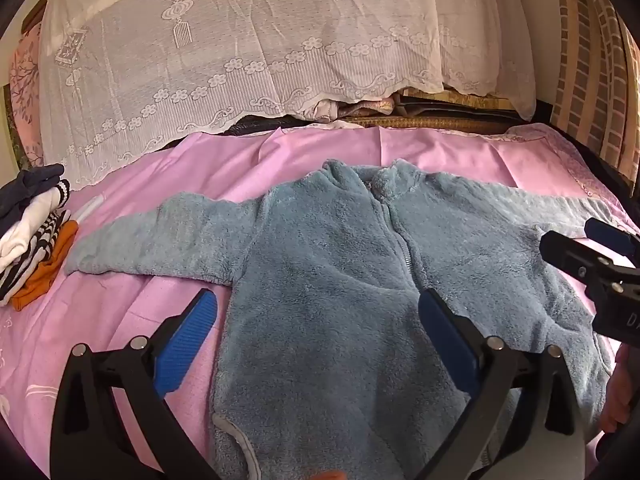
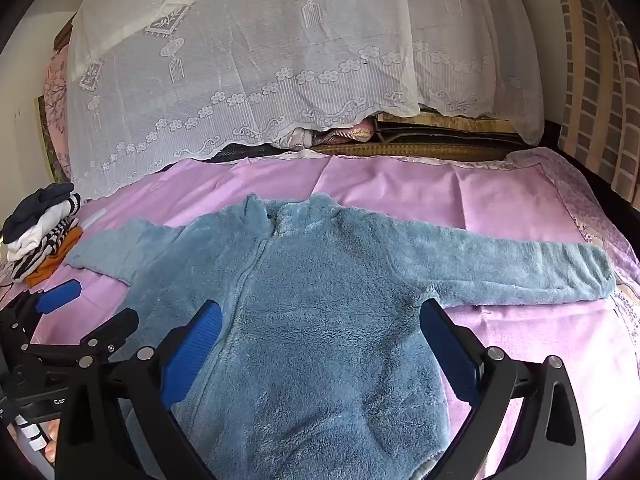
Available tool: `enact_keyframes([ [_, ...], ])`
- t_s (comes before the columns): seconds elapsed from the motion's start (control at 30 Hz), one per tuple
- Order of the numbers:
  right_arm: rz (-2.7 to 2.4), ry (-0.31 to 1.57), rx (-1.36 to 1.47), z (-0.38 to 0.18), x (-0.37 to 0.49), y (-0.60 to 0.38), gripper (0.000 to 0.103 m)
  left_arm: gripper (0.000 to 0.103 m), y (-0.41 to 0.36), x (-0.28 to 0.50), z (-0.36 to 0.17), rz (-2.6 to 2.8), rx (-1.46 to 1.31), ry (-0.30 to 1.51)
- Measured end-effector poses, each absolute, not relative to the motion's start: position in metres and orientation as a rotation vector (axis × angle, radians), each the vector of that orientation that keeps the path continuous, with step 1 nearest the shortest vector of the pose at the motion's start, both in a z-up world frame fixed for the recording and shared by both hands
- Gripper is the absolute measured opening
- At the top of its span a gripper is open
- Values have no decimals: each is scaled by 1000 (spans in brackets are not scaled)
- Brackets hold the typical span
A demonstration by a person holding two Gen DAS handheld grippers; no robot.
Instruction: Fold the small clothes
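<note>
A fluffy blue zip-up fleece jacket (image 1: 332, 280) lies flat on the pink bedsheet (image 1: 120, 320), front up, both sleeves spread out to the sides. It also shows in the right wrist view (image 2: 320, 320). My left gripper (image 1: 318, 320) is open and empty, hovering over the jacket's lower left body. My right gripper (image 2: 320, 332) is open and empty over the lower right body. The right gripper also shows at the right edge of the left wrist view (image 1: 592, 252). The left gripper shows at the left edge of the right wrist view (image 2: 80, 312).
A stack of folded small clothes (image 1: 32, 236), dark, white, striped and orange, sits at the left on the sheet, also in the right wrist view (image 2: 44, 232). A white lace cover (image 1: 240, 60) drapes over bedding behind. A brick-pattern wall (image 1: 592, 60) is at right.
</note>
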State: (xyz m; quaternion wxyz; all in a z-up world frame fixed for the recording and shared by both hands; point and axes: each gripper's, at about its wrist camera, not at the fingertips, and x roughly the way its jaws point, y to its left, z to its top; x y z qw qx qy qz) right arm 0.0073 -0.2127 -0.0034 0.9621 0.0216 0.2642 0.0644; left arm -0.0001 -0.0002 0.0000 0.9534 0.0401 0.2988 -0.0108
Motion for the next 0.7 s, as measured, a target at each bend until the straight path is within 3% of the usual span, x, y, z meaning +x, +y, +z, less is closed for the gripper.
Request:
enact_keyframes([
  [0.7, 129, 533, 43, -4, 7, -211, 100, 98, 8, 2, 2, -22, 94, 613],
])
